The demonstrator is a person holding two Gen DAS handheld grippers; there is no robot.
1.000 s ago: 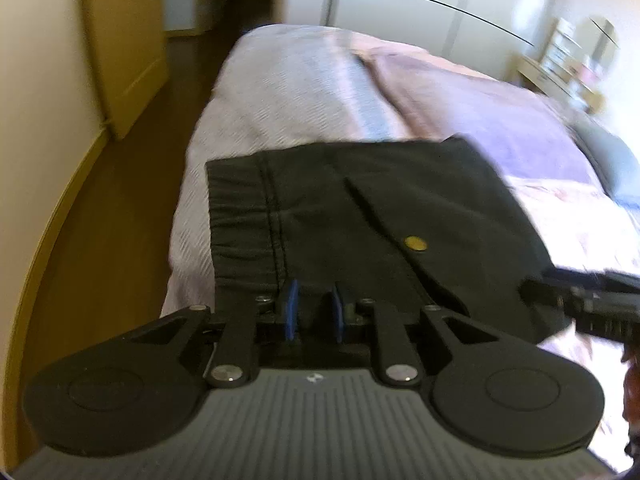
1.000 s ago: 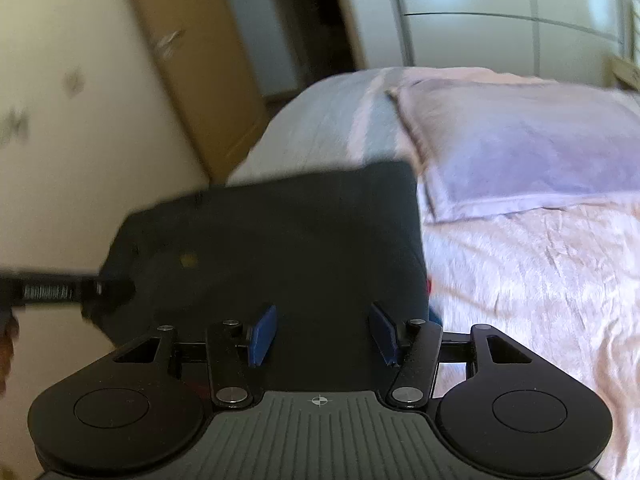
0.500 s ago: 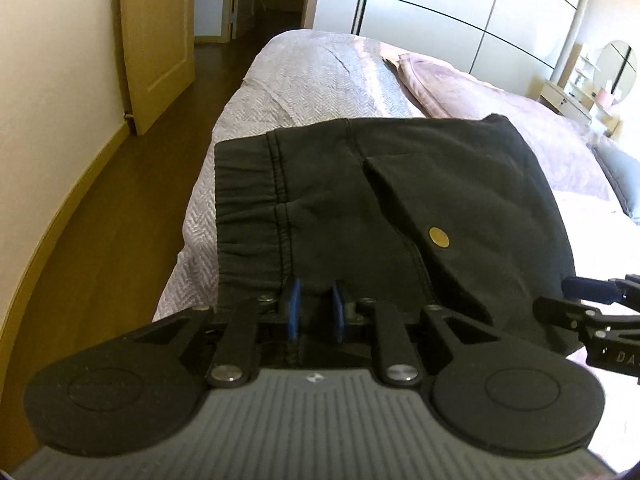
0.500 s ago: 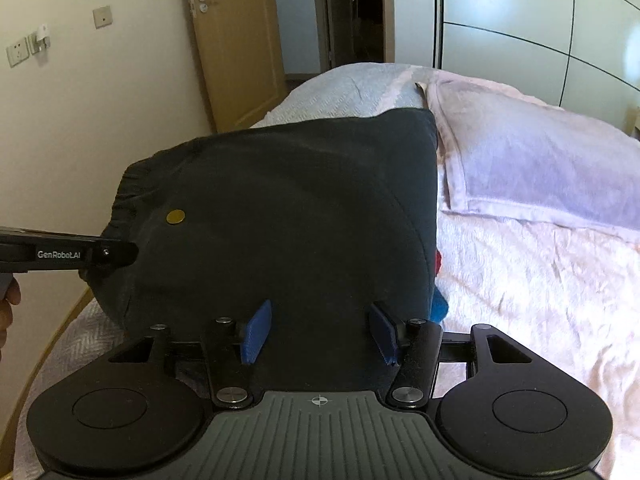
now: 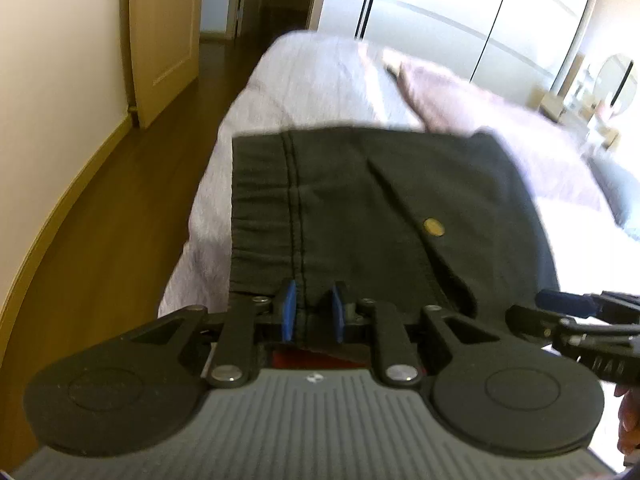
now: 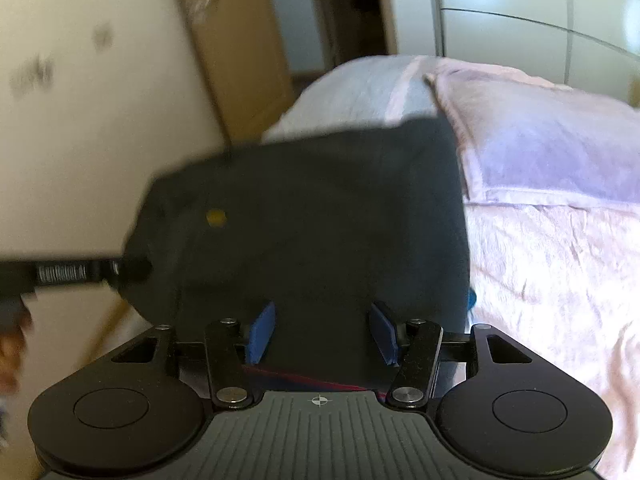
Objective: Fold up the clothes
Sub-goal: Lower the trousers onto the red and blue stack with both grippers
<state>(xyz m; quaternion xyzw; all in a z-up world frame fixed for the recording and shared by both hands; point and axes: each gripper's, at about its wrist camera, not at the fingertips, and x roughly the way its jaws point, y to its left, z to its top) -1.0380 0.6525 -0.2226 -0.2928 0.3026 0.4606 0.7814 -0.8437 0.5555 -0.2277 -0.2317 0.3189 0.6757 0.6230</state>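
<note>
Down at a slant, both grippers reach over the bed [image 5: 304, 80] with dark folded trousers [image 5: 380, 208] stretched between them. The left gripper [image 5: 311, 312] pinches the cloth near the elastic waistband, its 2 blue pads [image 5: 289, 310] close together. The right gripper [image 6: 322, 332] has its pads spread wide at the trousers' near edge; whether they press the cloth I cannot tell. Only the left view shows the waistband seam and a round mirror [image 5: 618, 84]; only the right view shows a pale pink blanket [image 6: 560, 152].
</note>
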